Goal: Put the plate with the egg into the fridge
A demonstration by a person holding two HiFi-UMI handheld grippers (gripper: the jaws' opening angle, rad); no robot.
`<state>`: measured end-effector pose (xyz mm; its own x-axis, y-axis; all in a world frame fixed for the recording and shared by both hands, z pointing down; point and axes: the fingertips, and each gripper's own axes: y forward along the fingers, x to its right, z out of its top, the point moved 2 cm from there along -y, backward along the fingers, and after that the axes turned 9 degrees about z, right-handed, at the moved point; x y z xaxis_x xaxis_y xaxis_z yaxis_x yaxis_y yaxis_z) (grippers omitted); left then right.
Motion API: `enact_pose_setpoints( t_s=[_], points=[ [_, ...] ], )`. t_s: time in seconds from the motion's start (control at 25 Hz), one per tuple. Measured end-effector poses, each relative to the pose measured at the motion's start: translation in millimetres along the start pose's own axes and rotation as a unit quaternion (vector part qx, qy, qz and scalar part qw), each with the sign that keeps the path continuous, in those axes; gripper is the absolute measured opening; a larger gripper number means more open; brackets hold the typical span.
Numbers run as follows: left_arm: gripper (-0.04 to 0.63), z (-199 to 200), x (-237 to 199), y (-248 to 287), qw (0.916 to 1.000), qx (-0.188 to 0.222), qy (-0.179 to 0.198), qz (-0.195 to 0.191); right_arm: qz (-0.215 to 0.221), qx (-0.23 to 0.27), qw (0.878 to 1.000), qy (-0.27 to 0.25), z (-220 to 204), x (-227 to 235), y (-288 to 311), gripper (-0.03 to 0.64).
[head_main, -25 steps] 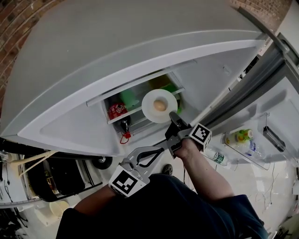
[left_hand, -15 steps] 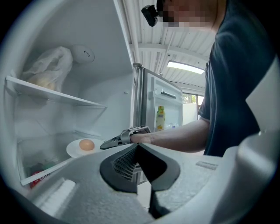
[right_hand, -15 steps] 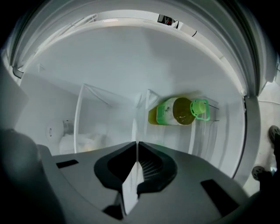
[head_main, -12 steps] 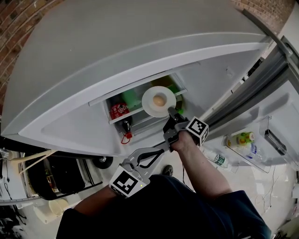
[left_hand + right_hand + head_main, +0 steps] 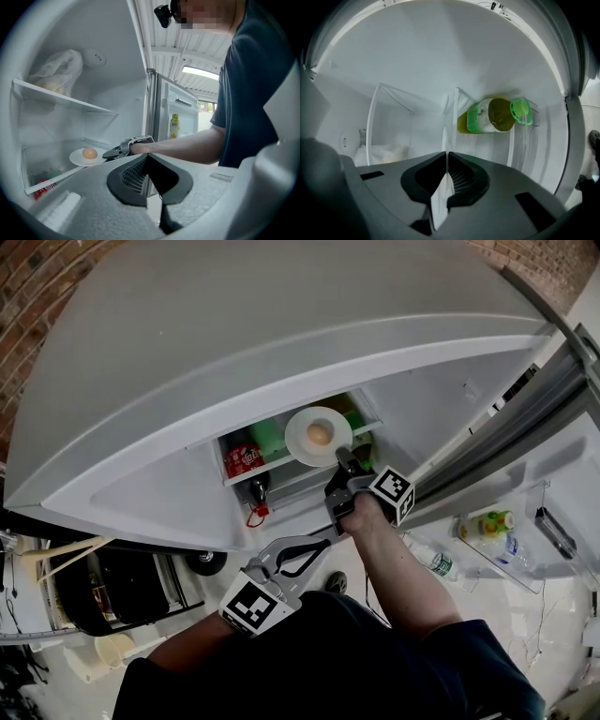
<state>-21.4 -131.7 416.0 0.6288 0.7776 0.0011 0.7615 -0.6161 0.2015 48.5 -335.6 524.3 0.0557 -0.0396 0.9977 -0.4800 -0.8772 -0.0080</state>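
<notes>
In the middle of the head view the right gripper (image 5: 343, 461) is pinched on the near rim of the plate (image 5: 298, 433), with the egg (image 5: 319, 434) sitting in the plate's centre. Gripping at the edge keeps the jaws away from the egg, and the plate looks level, which should stop the egg from rolling. The plate is at the mouth of the open fridge (image 5: 234, 324), over the front of a lower shelf (image 5: 56, 179), just right of a red can (image 5: 246, 458). No view settles whether it rests on the shelf yet or hangs just above it. The right gripper view shows the white rim edge-on between the jaws, with a green bottle (image 5: 494, 115) deeper inside, at the upper right of that frame. The left gripper (image 5: 148, 157) has its jaws pressed together on nothing and is held back near the body, low in the head view, probably to stay out of the way. The plate likely needs to go deeper before it is let go.
</notes>
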Motion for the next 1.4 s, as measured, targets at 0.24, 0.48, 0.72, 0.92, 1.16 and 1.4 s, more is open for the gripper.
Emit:
enact_pose_setpoints(
  t_s=[0.24,0.48,0.72,0.92,1.16,1.4],
  points=[
    [0.005,-1.6,1.0,-0.9,1.0000,-0.004,0.005,-0.002,0.004,0.005,1.000,-0.002,-1.1,-0.1,7.2,0.025],
    [0.005,-2.2,2.4,-0.5,1.0000,-0.004,0.000,-0.005,0.004,0.007,1.000,-0.004,-3.4,-0.6,15.1,0.025],
    [0.005,-1.4,1.3,0.2,0.9999,-0.008,0.004,-0.004,0.003,0.012,1.000,-0.009,-4.1,-0.7,20.2,0.025],
    [0.005,-5.5,-1.9,-0.7,0.9998,-0.002,-0.018,-0.001,0.010,0.021,1.000,-0.012,-4.0,-1.3,21.1,0.025],
    [0.005,-4.1,-5.7,-0.6,0.9997,-0.002,-0.023,0.010,0.021,0.029,0.999,-0.016,-2.2,-3.0,19.2,0.097],
    [0.005,-4.2,-2.8,-1.8,0.9997,-0.004,-0.024,0.007,0.031,0.023,0.999,-0.011,-9.8,-5.4,10.2,0.106]
  ],
)
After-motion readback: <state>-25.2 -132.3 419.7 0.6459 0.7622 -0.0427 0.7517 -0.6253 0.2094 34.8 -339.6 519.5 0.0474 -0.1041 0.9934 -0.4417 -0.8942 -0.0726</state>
